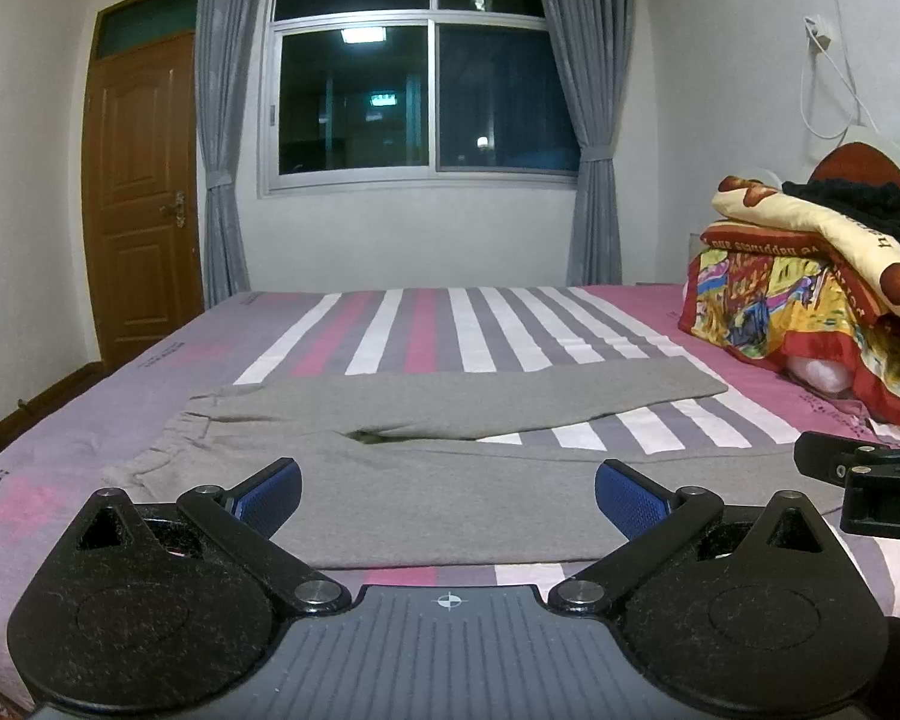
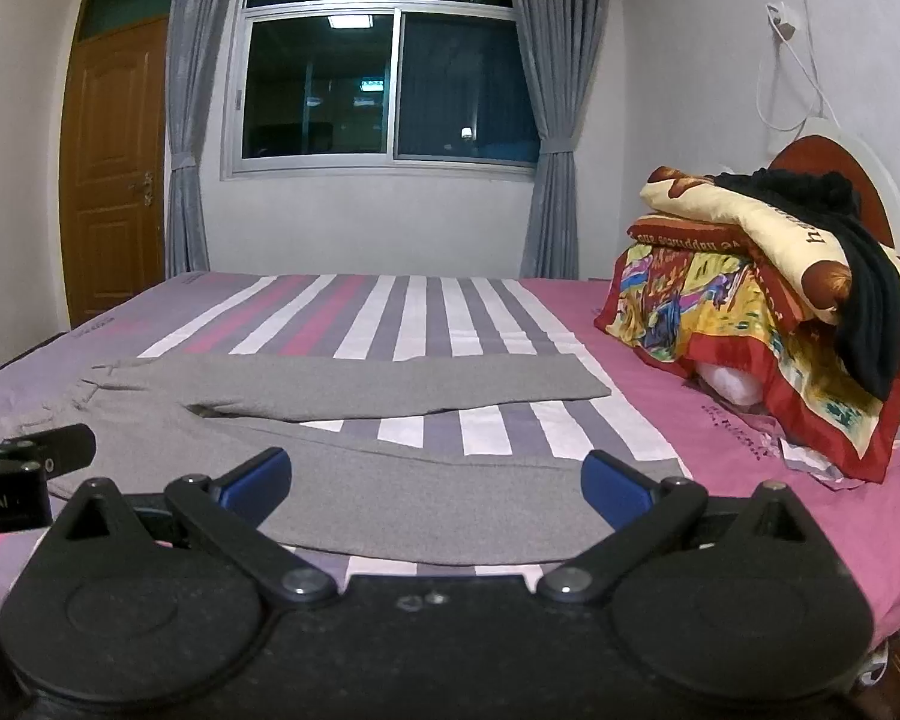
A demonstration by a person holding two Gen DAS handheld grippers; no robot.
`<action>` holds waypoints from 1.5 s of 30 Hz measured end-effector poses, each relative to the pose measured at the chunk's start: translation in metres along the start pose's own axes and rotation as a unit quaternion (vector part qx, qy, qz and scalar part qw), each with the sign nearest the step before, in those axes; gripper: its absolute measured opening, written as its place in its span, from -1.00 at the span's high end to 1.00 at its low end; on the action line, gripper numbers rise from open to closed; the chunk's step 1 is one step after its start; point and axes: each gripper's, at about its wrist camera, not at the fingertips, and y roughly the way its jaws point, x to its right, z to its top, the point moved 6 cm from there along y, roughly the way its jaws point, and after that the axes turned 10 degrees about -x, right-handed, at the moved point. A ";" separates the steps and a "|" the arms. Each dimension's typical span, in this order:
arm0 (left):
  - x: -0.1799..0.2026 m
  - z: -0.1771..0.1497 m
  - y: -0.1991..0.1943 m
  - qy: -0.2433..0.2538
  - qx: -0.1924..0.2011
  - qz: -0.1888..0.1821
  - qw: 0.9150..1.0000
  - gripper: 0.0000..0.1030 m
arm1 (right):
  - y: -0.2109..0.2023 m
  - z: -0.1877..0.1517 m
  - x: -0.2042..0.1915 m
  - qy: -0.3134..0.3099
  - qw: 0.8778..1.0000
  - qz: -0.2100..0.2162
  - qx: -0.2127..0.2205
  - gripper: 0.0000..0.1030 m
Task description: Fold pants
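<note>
Bedroom, night, indoor lighting.
White walls; sliding window (image 1: 417, 99) dark outside, a ceiling light reflected in the glass, grey curtains (image 1: 225, 120) tied back either side. Brown panelled wooden door (image 1: 141, 198) at left with a transom above. Bed (image 1: 426, 324) under a pink, grey and white striped sheet. Stacked colourful quilts (image 2: 750, 306) at the red headboard (image 2: 828, 171); white cable (image 2: 792, 78) hangs from a wall socket.
</note>
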 end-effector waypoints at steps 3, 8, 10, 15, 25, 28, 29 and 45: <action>-0.001 -0.002 0.001 -0.001 0.000 0.000 1.000 -1.00 | 0.000 0.000 0.000 0.000 1.000 0.000 0.000 -0.99; 0.000 -0.001 0.001 -0.001 0.001 -0.001 1.000 -1.00 | 0.000 0.001 0.000 0.001 1.000 0.002 -0.001 -0.99; 0.000 -0.003 0.001 -0.002 0.002 -0.001 1.000 -1.00 | 0.000 0.001 0.001 0.000 1.000 0.001 0.000 -0.99; 0.000 -0.003 0.000 -0.002 0.001 -0.001 1.000 -1.00 | 0.000 0.001 0.001 0.001 1.000 0.002 0.000 -0.99; -0.002 -0.004 -0.001 -0.003 0.002 -0.001 1.000 -1.00 | 0.001 -0.001 -0.002 -0.002 1.000 0.007 0.001 -0.99; -0.004 -0.005 -0.001 -0.003 0.001 -0.001 1.000 -1.00 | 0.001 -0.001 -0.001 -0.001 1.000 0.008 0.001 -0.99; -0.004 -0.005 -0.001 -0.003 0.001 -0.001 1.000 -1.00 | 0.001 -0.002 -0.001 -0.002 1.000 0.008 0.000 -0.99; -0.028 0.038 0.060 0.011 -0.011 -0.029 0.999 -1.00 | 0.030 0.033 0.004 -0.023 0.995 0.092 -0.002 -0.99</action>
